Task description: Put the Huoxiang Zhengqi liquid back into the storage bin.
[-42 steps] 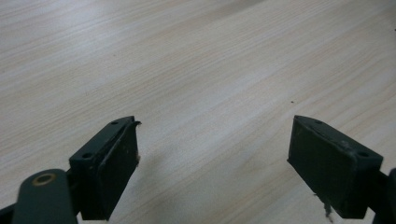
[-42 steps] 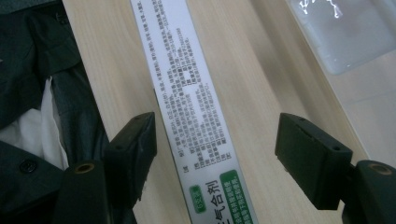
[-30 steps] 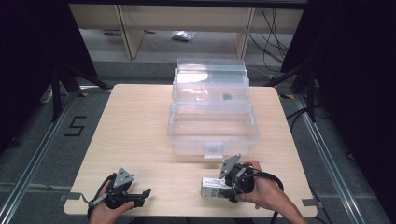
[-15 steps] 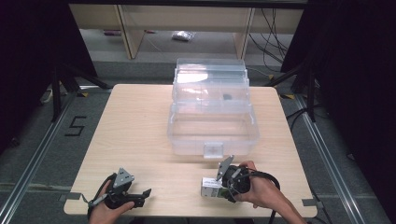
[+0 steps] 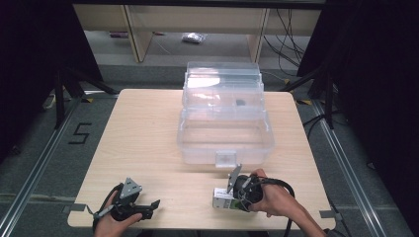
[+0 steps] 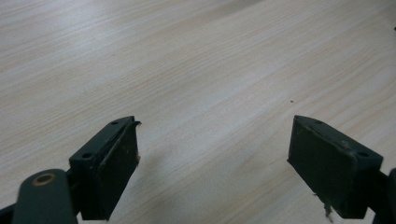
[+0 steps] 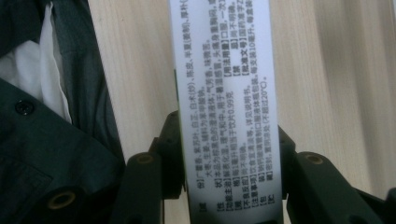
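Observation:
A small white carton with printed text point(image 5: 218, 200) lies on the wooden table point(image 5: 138, 133) near its front right edge. My right gripper point(image 5: 228, 197) lies low over the table, held by a hand, with its jaws on the carton. In the right gripper view the carton point(image 7: 224, 70) runs up between the two black jaws, and my right gripper point(image 7: 227, 135) has just been closing and now presses on both its sides. My left gripper point(image 5: 153, 207) rests at the front left, held in a hand. Its jaws point(image 6: 215, 135) stand wide open over bare wood.
A clear plastic storage box point(image 5: 225, 148) stands open in the middle of the table, its lid point(image 5: 222, 89) tipped back behind it. A dark garment point(image 7: 46, 140) shows beside the carton in the right gripper view. Shelving and cables lie beyond the far edge.
My right gripper's jaws have closed in on the white carton. The left gripper has stayed where it was.

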`<control>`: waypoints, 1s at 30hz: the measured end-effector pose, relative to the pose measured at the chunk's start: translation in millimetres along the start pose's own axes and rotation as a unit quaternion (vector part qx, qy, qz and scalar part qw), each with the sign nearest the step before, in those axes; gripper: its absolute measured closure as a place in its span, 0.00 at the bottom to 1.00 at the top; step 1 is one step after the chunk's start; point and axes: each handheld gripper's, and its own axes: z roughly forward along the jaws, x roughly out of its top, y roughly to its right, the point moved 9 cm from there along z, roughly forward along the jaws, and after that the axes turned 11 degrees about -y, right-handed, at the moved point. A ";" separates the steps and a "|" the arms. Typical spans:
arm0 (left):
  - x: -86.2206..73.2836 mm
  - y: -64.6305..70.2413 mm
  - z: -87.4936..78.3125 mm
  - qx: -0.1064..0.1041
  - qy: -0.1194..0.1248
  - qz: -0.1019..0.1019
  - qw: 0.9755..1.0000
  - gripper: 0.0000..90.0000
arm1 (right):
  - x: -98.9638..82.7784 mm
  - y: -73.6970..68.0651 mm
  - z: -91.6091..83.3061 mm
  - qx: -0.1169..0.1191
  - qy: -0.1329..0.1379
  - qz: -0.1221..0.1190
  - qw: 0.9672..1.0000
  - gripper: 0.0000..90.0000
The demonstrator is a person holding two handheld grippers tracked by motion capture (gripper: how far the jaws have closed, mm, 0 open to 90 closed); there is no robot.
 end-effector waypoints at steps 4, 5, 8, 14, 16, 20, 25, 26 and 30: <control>-0.1 -0.3 -0.2 0.000 0.000 0.000 1.000 0.17 | 3.1 -0.7 -0.8 -0.006 -0.014 -0.025 1.000 0.71; -0.1 -0.1 -0.4 0.000 0.000 0.001 1.000 0.17 | 3.3 -0.4 -1.1 -0.004 -0.014 -0.025 1.000 0.71; 0.1 0.1 0.5 0.002 0.005 -0.001 1.000 0.17 | 4.4 0.0 -1.7 -0.001 -0.014 -0.037 0.999 0.72; 0.0 -0.2 0.5 0.002 0.006 -0.003 1.000 0.17 | 5.5 -1.2 -6.4 0.006 -0.008 -0.029 1.000 0.72; 0.2 -0.6 0.3 0.002 0.004 -0.003 1.000 0.17 | 6.2 -1.1 -9.5 0.009 -0.006 -0.028 1.000 0.72; -0.1 -0.6 0.7 0.003 0.005 -0.003 1.000 0.17 | 7.9 0.7 -15.7 0.012 -0.003 -0.035 0.999 0.72; -1.6 -0.3 0.0 -0.002 -0.002 0.003 1.000 0.17 | 9.2 7.9 -23.2 0.010 0.007 -0.046 0.999 0.72; -1.3 -0.6 0.6 0.001 -0.001 -0.002 1.000 0.17 | 8.1 7.7 -26.6 0.018 0.007 -0.033 0.999 0.72; -1.4 -0.8 1.4 0.003 -0.002 -0.003 1.000 0.17 | 6.8 11.9 -34.3 0.020 0.011 -0.036 0.999 0.72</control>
